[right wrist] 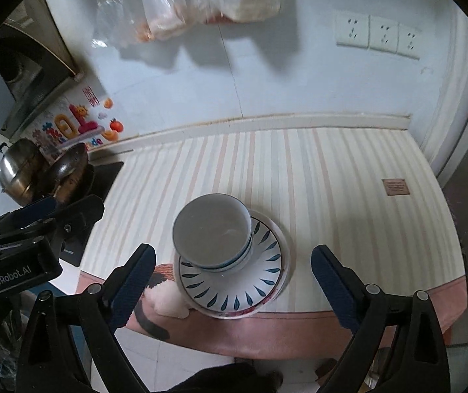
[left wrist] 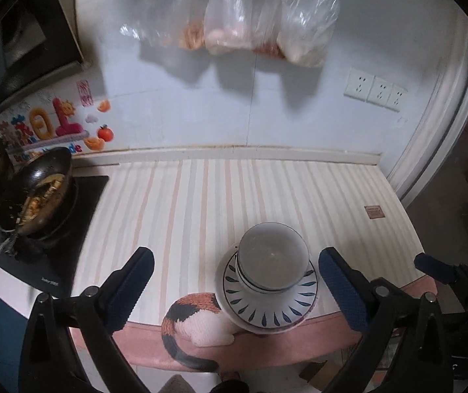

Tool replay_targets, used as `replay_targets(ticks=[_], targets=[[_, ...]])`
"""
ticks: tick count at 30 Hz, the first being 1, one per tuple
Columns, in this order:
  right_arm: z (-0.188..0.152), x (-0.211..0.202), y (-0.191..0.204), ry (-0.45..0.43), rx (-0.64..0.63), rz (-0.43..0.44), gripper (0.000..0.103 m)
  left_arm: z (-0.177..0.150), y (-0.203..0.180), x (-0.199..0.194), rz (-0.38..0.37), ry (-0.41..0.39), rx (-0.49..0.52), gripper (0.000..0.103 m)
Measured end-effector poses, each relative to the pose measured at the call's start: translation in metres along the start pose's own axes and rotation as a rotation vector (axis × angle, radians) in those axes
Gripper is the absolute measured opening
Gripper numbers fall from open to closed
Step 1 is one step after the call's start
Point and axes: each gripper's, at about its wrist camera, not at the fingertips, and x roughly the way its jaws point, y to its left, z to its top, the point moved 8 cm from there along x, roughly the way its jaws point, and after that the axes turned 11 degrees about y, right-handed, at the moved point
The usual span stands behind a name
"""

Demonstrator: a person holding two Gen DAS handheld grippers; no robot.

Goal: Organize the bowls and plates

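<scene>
The left tongs (left wrist: 237, 281) stand wide apart above the near edge of the striped tabletop (left wrist: 185, 203), holding nothing. The right tongs (right wrist: 234, 281) are spread wide too, and empty.

The stacked bowls (right wrist: 212, 229) sit nested on the leaf-patterned plate (right wrist: 260, 281), which rests on at least one more plate at the tabletop's front edge. In the left wrist view this stack lies between the two blue pads, nearer the right one, at about 5 o'clock from the tabletop's middle. In the right wrist view it sits just left of centre between the pads, with the bowls toward the plate's 10 o'clock side.

A knitted calico cat toy (left wrist: 194, 324) touches the plate's rim at its 8 o'clock and hangs over the pink tabletop edge.

At 9 o'clock a dark wok (left wrist: 42, 196) with food stands on the black cooktop (left wrist: 80, 229), a steel pot (right wrist: 17, 173) beside it. Clear plastic bags (left wrist: 250, 16) hang on the wall at 12 o'clock, and three white sockets (left wrist: 376, 89) sit at 2 o'clock.
</scene>
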Motion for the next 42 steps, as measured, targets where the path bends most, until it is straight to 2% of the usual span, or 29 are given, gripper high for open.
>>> replay_targets(ticks=[8, 15, 24, 29, 33, 42], targets=[[-0.04, -0.075, 0.013, -0.087, -0.039, -0.007, 0.099, -0.048, -0.005, -0.057, 0.057, -0.043, -0.029, 0.103], [-0.101, -0.141, 0.025, -0.137, -0.078, -0.009, 0.099, -0.107, -0.01, -0.113, 0.092, -0.077, -0.074, 0.103], [-0.173, -0.209, 0.039, -0.202, -0.089, -0.027, 0.1, -0.166, -0.015, -0.161, 0.135, -0.105, -0.063, 0.103], [-0.202, -0.231, 0.046, -0.217, -0.089, -0.029, 0.1, -0.186, -0.016, -0.176, 0.168, -0.139, -0.056, 0.103], [-0.214, -0.241, 0.05, -0.24, -0.103, -0.06, 0.1, -0.196, -0.015, -0.182, 0.162, -0.141, -0.066, 0.103], [-0.223, -0.243, 0.053, -0.233, -0.1, -0.069, 0.1, -0.204, -0.004, -0.186, 0.165, -0.146, -0.092, 0.103]])
